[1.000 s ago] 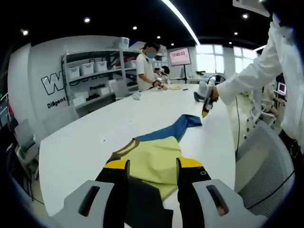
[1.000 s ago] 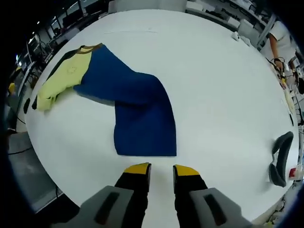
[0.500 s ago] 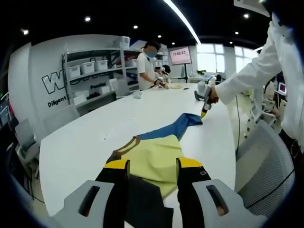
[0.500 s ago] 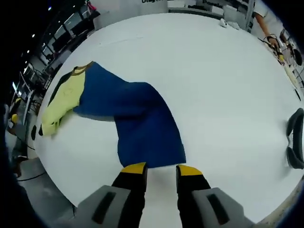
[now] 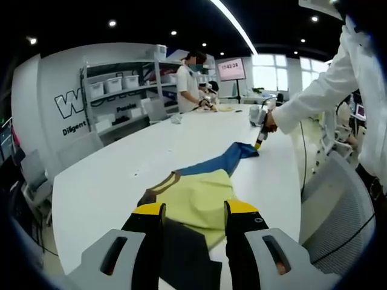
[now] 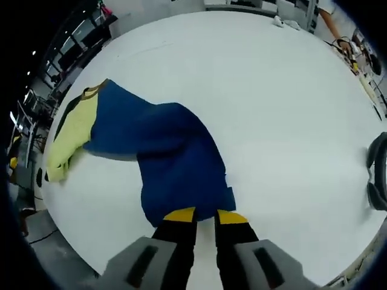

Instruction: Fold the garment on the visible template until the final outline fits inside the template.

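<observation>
Right gripper view looks down on the garment, a shirt spread on a white table: most of it shows deep blue, with a pale yellow-green panel and a brown-trimmed neckline at its far end near the table's edge, and a dark strip along that end. The blue part is rumpled, with soft folds, and its near hem lies right at the right gripper, whose yellow-tipped jaws have drawn nearly together at the cloth's edge — whether they pinch the fabric I cannot tell. In the left gripper view the same garment runs away across the table, yellow panel nearest, blue tail stretching toward the far side, where the right gripper touches down on it, held by a person in a white sleeve. The left gripper hangs with its jaws apart over the yellow end and a dark patch by the table's near edge — holding nothing. Another person stands at the table's far end, beside shelving with bins.
</observation>
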